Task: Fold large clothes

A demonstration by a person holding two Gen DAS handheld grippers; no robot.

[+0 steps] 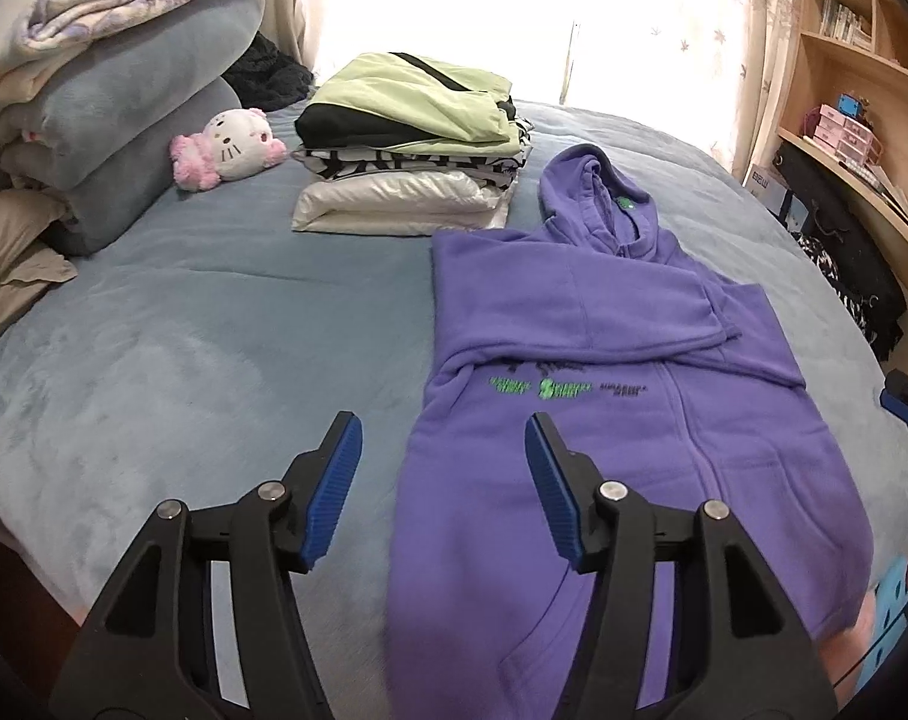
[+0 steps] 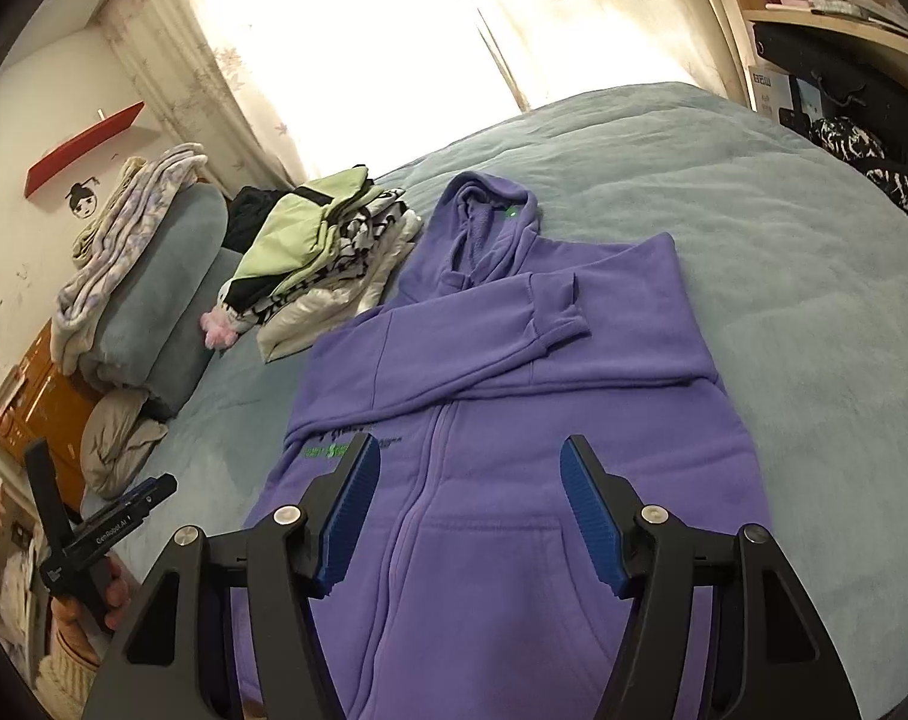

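Centrally, purple hoodie (image 2: 502,420) lies flat on the bed (image 2: 784,276), sleeves folded across; chest print in green, illegible. Left hand-held gripper (image 1: 442,468), marked "GenRobot.AI", and right hand-held gripper (image 2: 469,498): jaws apart, empty

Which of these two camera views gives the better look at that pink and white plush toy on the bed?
The left wrist view. There the plush toy lies in full sight beside the stack of folded clothes, face and pink body clear. In the right wrist view only a small pink bit of it peeks out from behind that stack.
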